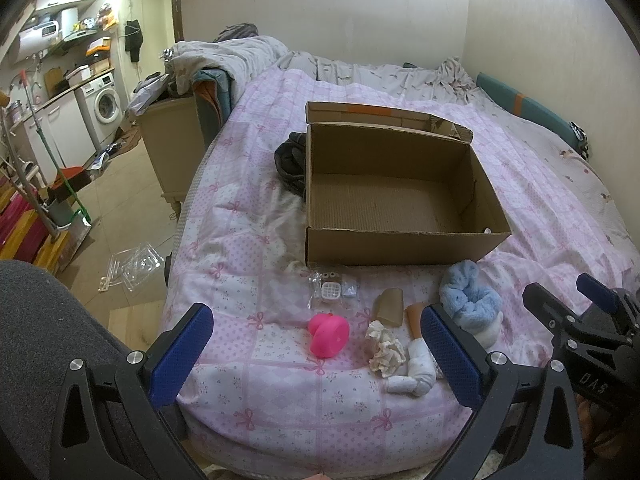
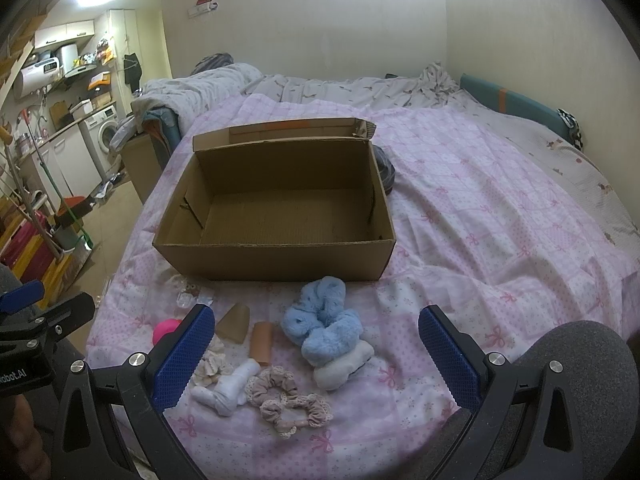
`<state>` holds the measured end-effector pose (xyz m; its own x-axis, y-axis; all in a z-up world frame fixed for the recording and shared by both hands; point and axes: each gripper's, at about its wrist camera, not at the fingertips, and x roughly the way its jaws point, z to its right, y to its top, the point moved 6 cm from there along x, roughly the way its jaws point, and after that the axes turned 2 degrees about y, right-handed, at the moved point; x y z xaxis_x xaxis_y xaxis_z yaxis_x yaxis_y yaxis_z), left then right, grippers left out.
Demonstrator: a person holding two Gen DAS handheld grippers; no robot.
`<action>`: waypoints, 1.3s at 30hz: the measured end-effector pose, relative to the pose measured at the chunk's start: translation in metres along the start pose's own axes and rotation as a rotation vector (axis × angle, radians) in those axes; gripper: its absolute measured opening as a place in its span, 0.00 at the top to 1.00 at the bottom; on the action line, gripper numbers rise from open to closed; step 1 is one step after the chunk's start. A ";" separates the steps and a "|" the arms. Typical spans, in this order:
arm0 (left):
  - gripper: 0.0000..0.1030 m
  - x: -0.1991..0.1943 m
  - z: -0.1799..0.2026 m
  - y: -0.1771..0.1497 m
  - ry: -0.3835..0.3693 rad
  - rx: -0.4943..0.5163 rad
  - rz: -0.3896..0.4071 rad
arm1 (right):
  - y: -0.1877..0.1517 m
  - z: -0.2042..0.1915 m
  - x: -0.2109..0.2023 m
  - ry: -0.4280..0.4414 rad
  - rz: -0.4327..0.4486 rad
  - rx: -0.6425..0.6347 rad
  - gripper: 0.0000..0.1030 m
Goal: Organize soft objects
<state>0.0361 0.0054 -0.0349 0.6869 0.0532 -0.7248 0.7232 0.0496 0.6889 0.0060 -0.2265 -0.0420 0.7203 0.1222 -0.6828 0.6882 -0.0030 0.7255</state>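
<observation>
An open, empty cardboard box point(image 1: 400, 240) point(image 2: 276, 256) sits on the pink bedspread. In front of it lie a fluffy blue scrunchie point(image 1: 470, 296) point(image 2: 322, 316), a white sock point(image 1: 416, 364) point(image 2: 228, 386), a cream scrunchie point(image 1: 386, 348) point(image 2: 212, 364), a beige lace scrunchie point(image 2: 288, 400), a pink rubbery toy point(image 1: 329, 334) point(image 2: 166, 330), and a white fluffy piece point(image 2: 344, 366). My left gripper point(image 1: 320, 354) hovers open at the bed's near edge over the pink toy. My right gripper point(image 2: 316, 354) point(image 1: 588, 296) is open, above the scrunchies. Neither holds anything.
A tan wedge point(image 1: 390, 306) point(image 2: 236, 322), a brown tube point(image 2: 262, 342) and small clear packets point(image 1: 332, 290) lie near the box. Dark clothing point(image 1: 290, 162) rests beside the box. A bedside cabinet point(image 1: 176, 148), floor clutter and a washing machine point(image 1: 104, 102) stand to the left.
</observation>
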 end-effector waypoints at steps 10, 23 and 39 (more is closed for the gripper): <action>0.00 -0.003 -0.001 0.021 0.007 0.051 0.016 | 0.016 -0.009 -0.006 0.000 0.028 -0.047 0.00; 0.00 0.032 -0.001 0.071 0.000 0.097 -0.096 | 0.073 -0.002 -0.005 0.065 0.047 -0.045 0.00; 0.22 0.155 -0.018 -0.012 -0.067 -0.103 -0.629 | 0.047 0.057 0.066 0.034 -0.083 0.144 0.00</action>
<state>0.1326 0.0306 -0.1556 0.1385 -0.0801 -0.9871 0.9811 0.1468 0.1258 0.0905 -0.2755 -0.0580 0.6591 0.1618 -0.7344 0.7520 -0.1336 0.6455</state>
